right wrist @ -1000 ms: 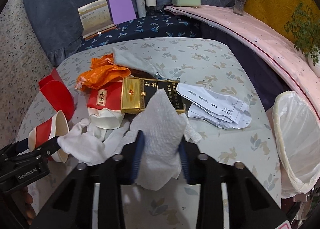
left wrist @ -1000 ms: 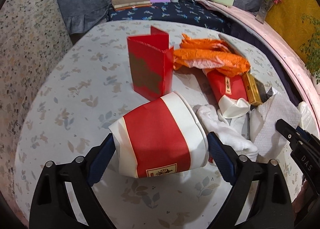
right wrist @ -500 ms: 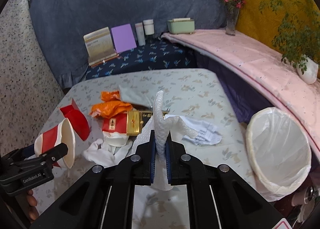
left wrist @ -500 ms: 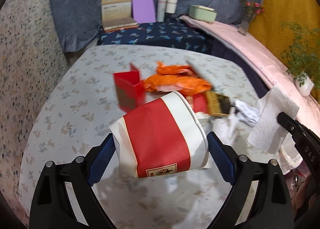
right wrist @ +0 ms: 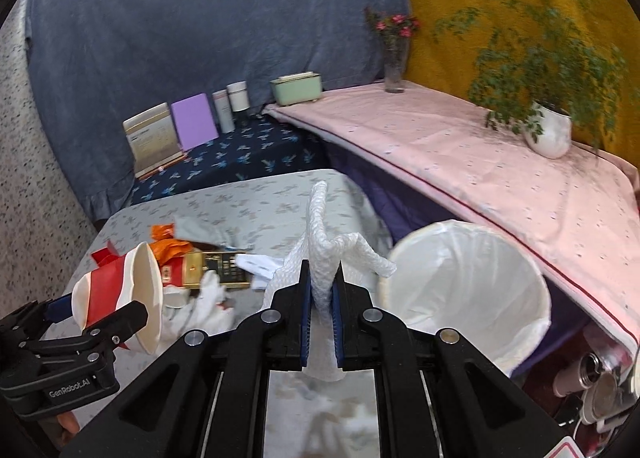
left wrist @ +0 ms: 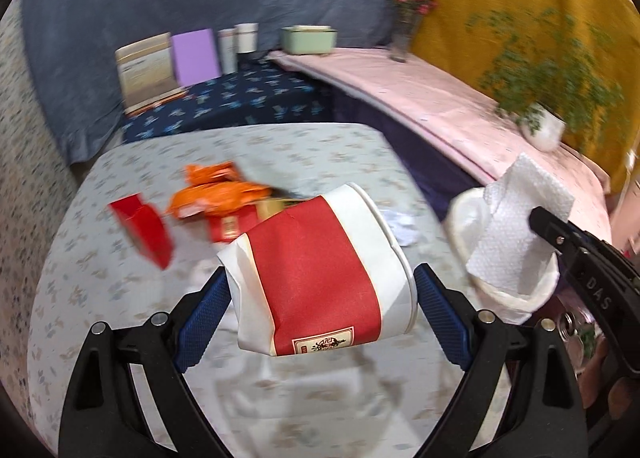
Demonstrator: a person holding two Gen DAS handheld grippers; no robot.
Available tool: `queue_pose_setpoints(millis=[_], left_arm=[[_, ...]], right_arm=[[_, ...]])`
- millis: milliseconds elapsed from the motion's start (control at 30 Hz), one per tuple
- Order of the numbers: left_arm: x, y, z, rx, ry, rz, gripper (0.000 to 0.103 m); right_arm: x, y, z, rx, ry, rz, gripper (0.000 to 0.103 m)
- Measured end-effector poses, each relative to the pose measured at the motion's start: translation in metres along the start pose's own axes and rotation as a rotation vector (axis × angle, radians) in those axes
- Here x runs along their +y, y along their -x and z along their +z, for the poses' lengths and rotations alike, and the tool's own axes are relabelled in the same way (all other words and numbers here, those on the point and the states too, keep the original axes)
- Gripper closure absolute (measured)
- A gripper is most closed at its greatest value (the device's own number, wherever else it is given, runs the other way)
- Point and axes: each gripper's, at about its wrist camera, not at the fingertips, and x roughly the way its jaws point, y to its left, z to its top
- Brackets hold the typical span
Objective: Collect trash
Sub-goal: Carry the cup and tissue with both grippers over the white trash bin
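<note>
My left gripper point(left wrist: 320, 290) is shut on a red and white paper cup point(left wrist: 320, 278), held on its side above the table; the cup also shows in the right wrist view point(right wrist: 116, 294). My right gripper point(right wrist: 322, 290) is shut on a white paper towel point(right wrist: 324, 254), lifted off the table; the towel shows in the left wrist view point(left wrist: 516, 230) over the bin. A bin with a white liner point(right wrist: 472, 290) stands off the table's right edge. An orange wrapper point(left wrist: 216, 193), a red box point(left wrist: 144, 230) and a gold and black box point(right wrist: 218, 268) lie on the table.
The floral-cloth table point(left wrist: 100, 298) also bears white tissues point(right wrist: 208, 306) and printed paper point(right wrist: 256, 262). A pink-covered ledge point(right wrist: 460, 153) with a potted plant point(right wrist: 548, 129) and vase runs on the right. Books and jars point(right wrist: 192, 125) stand on a dark blue shelf behind.
Both grippers have risen and swung right toward the bin, carrying the cup and the paper towel. The towel now hangs near the bin's rim. The table trash looks farther off.
</note>
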Motion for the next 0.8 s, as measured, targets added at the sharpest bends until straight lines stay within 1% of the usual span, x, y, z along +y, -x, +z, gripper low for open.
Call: queue_pose_setpoints(millis=[200,400,500,600,800], left_arm=[[-0.057,-0.011,0.006,0.016,-0.076,-0.08,0.016],[-0.109,-0.03,0.009,0.04,-0.141,-0.155,0.016],[-0.129,-0.042,0.014,0.051,-0.163,-0.196,0.016],[-0.147,-0.052,0.017,0.047,-0.185,-0.221,0.016],[-0.172,-0.074,0.025,0.056,-0.219,-0.269,0.015]], right_arm=[[-0.05,0.006,-0.003,-0.004,-0.054,-0.073,0.094],[-0.091,-0.001,-0.008,0.011,-0.108,-0.129,0.094],[-0.113,-0.009,-0.012,0.029,-0.145,-0.146,0.094],[-0.127,-0.016,-0.014,0.041,-0.168,-0.167,0.094],[-0.145,-0.028,-0.014,0.053,-0.194,-0.192,0.093]])
